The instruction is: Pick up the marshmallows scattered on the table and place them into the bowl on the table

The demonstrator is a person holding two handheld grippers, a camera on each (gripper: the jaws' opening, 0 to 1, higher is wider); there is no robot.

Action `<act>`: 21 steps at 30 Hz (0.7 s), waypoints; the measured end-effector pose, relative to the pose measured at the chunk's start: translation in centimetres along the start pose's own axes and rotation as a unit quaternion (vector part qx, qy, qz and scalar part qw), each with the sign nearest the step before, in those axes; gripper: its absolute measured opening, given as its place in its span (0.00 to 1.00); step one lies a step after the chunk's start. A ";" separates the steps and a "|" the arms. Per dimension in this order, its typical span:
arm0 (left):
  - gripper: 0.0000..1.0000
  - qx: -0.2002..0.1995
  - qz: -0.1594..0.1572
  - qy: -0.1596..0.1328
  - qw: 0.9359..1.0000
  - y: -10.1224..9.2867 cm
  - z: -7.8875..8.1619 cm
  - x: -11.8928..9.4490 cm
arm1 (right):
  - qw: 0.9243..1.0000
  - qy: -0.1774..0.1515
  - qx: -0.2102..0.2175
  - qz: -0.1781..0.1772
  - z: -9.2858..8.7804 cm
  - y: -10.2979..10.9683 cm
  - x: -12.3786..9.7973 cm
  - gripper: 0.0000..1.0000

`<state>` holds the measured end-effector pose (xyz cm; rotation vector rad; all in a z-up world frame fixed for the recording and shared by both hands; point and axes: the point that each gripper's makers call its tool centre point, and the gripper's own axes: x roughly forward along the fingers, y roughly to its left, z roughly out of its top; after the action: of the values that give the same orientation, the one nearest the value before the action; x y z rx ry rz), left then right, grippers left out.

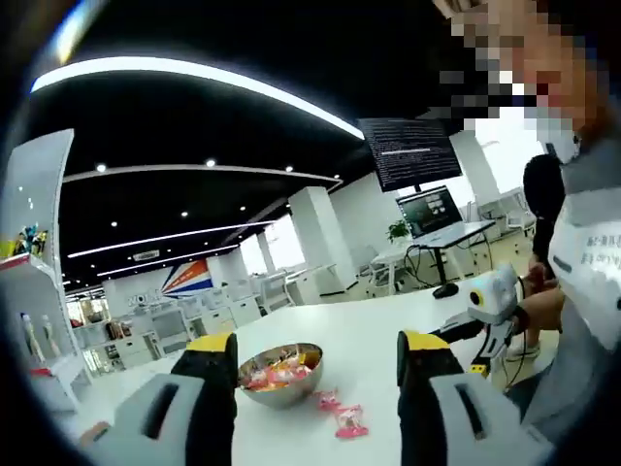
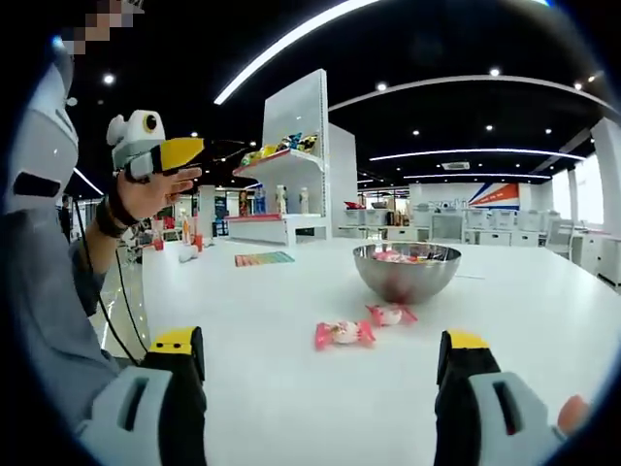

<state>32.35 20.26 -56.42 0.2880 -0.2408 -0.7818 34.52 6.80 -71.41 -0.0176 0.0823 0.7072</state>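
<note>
Marshmallows [image 2: 343, 333] in pink twist wrappers lie on the desk [image 2: 291, 388] just before the bowl [image 2: 406, 270]. Left claw [image 1: 317, 374] and right claw [image 2: 320, 359] both gape wide, empty. Light, squashy, crinkly: pinch gently across the plump middle, not the twisted ends.

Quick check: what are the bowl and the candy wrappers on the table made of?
The bowl looks like polished metal, probably steel: its rounded side mirrors the white table and lights. The two loose marshmallows seem wrapped in thin pink plastic film with twisted ends, though the wrapper detail is too small to be sure.
</note>
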 end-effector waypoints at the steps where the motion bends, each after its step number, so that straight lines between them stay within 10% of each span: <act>1: 0.74 0.003 0.006 0.001 1.000 -0.2 -0.6 -0.3 | 1.000 -0.001 0.001 0.000 0.1 0.0 0.0 0.95; 5: 0.95 -0.033 0.006 0.026 0.999 -1.3 -3.8 -0.9 | 1.000 -0.001 0.003 0.000 0.2 0.0 0.1 0.95; 10: 0.95 -0.062 0.010 0.069 0.996 -2.3 -7.2 -1.6 | 1.000 0.000 0.002 0.000 0.1 0.0 -0.1 0.95; 21: 0.95 -0.063 0.014 0.063 0.996 -1.3 -6.0 -1.6 | 1.000 0.003 0.000 -0.005 0.0 -0.3 -0.3 0.94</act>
<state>32.29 21.52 -62.65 0.2135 -0.0767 -0.7440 34.54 6.37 -71.37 -0.0195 0.0873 0.6972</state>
